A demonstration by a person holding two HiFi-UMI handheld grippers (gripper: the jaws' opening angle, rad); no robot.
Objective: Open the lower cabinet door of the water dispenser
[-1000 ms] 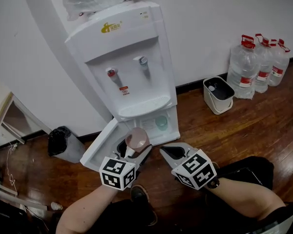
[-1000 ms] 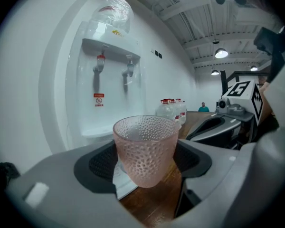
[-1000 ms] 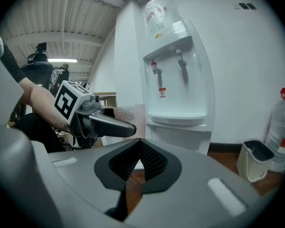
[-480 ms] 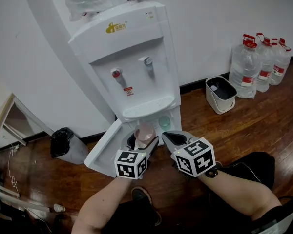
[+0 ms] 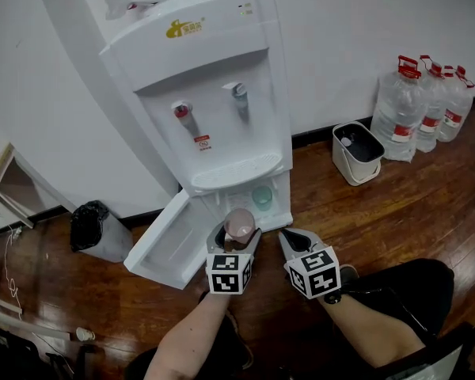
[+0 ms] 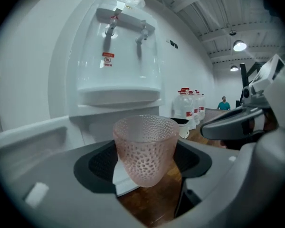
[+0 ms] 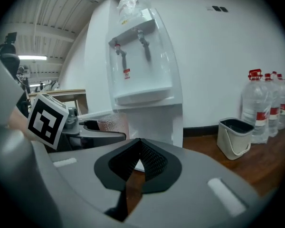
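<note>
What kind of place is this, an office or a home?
Probably a workplace or workshop corner: a water dispenser against the wall, spare water jugs on the wood floor, and a bare beamed ceiling with lamps.

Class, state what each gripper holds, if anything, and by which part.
Left gripper: pink dimpled cup, clamped by its lower sides. Right gripper: nothing, jaws shut.

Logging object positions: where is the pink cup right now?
Head view, lower centre: the pink cup is held in the left gripper, before the open lower cabinet.
</note>
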